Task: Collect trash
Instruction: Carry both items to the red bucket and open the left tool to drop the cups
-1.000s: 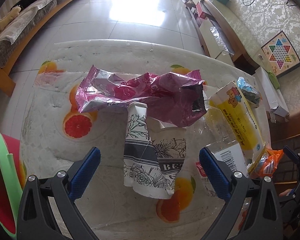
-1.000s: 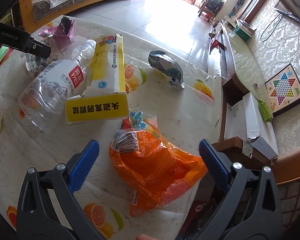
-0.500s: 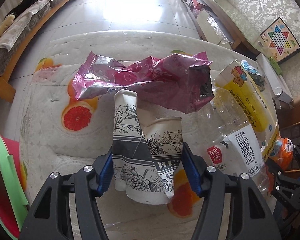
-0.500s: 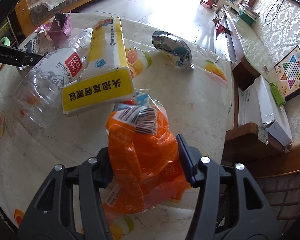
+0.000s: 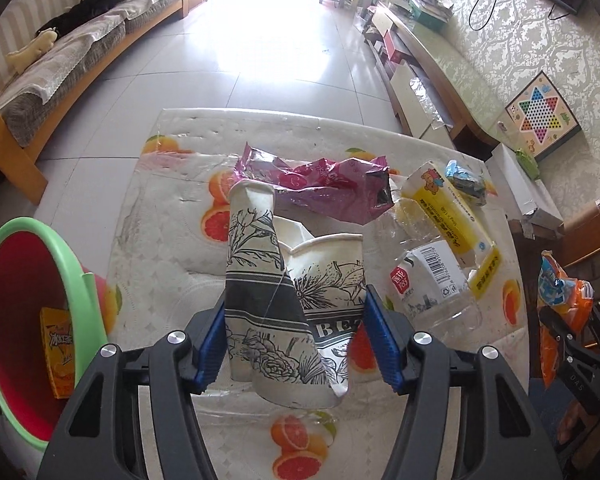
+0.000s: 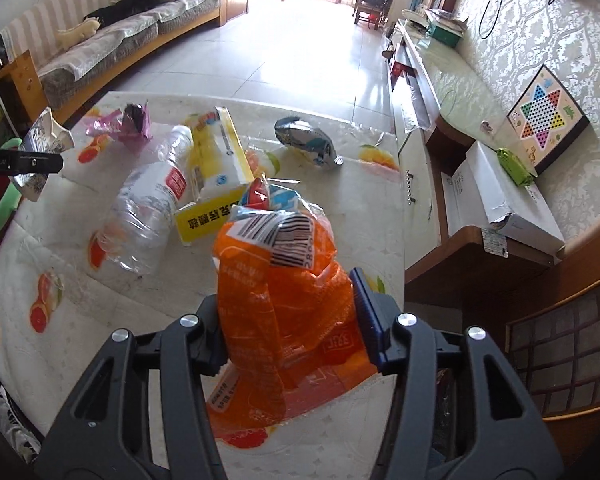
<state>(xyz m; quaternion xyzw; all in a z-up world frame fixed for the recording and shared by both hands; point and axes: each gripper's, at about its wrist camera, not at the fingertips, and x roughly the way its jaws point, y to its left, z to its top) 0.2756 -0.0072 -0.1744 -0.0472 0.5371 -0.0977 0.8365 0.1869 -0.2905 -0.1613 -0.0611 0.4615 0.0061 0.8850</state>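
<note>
My left gripper point(image 5: 296, 340) is shut on two crushed paper cups point(image 5: 288, 304) with a black floral print, lifted off the table point(image 5: 160, 240). In the right wrist view my right gripper point(image 6: 288, 320) is shut on an orange snack bag point(image 6: 284, 300) with a barcode, also raised above the table point(image 6: 372, 208). The same orange bag point(image 5: 560, 304) shows at the right edge of the left wrist view. Left on the table are a pink foil wrapper point(image 5: 324, 188), a clear plastic bottle point(image 6: 144, 212), a yellow box point(image 6: 216, 172) and a silver-blue wrapper point(image 6: 308, 144).
A red bin with a green rim point(image 5: 24, 312) stands at the table's left, with an orange packet point(image 5: 60, 348) inside. A sofa point(image 5: 60, 56) lies far left, a low cabinet point(image 6: 440, 92) and white boxes point(image 6: 504, 196) to the right.
Both grippers closed from wide open, the left on the paper cups and the right on the orange bag, then both rose and lifted their loads off the table.
</note>
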